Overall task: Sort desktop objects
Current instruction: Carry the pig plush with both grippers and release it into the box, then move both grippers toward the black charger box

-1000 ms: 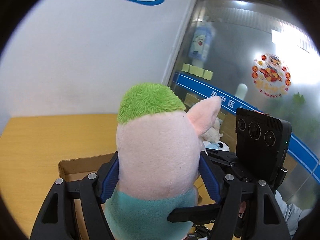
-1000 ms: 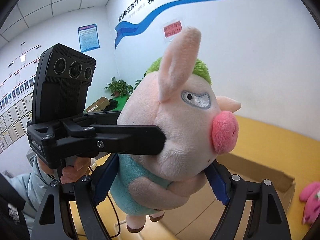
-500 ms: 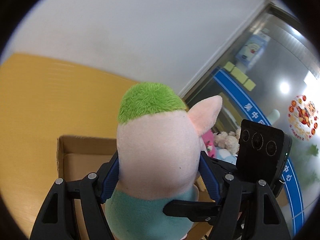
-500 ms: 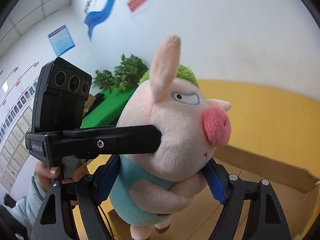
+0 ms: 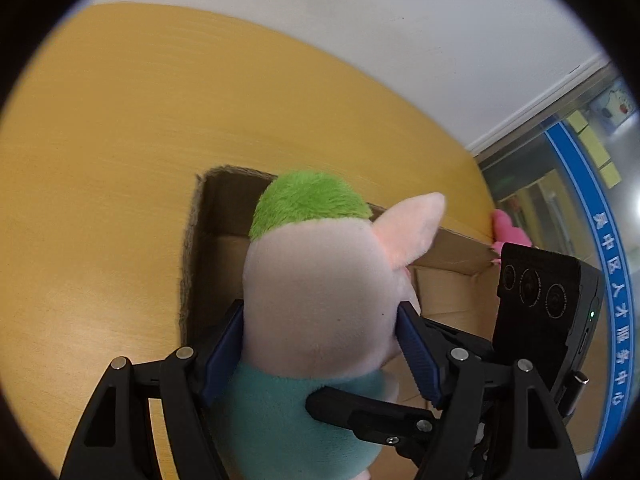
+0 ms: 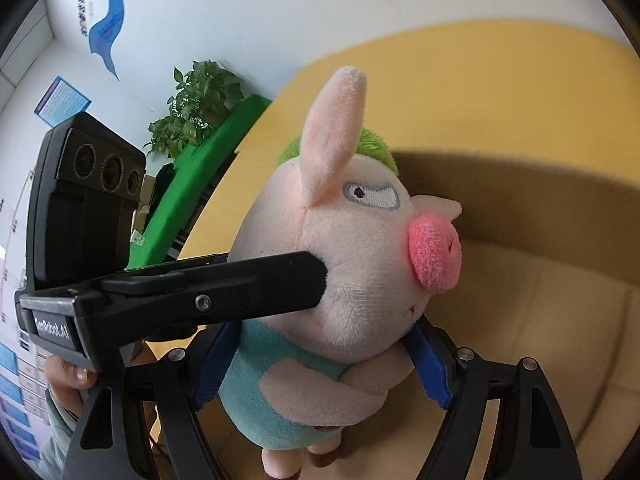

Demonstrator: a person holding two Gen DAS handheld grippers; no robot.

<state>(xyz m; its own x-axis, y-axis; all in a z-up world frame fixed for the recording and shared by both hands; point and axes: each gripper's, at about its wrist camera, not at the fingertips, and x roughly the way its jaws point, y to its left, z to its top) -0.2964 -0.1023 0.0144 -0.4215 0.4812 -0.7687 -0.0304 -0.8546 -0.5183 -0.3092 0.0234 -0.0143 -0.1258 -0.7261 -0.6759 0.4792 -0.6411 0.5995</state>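
Note:
A plush pig [image 5: 320,292] with green hair, pink snout and teal shirt is held upright over an open cardboard box [image 5: 224,216]. My left gripper [image 5: 320,340] is shut on the pig's neck from behind. My right gripper [image 6: 324,352] is shut on its neck and body from the side, with the pig's face [image 6: 376,248] in view. The left gripper's finger [image 6: 224,284] crosses the right wrist view and presses the pig's cheek. The box's inside [image 6: 520,320] shows below and behind the pig.
The box sits on a yellow wooden table [image 5: 120,140] against a white wall. A pink plush toy [image 5: 508,232] lies beyond the box's far right corner. A potted plant [image 6: 196,104] and a green surface [image 6: 200,184] stand off the table's left end.
Both grippers have tilted downward with the pig. The views now look onto the table and into the box instead of at the walls.

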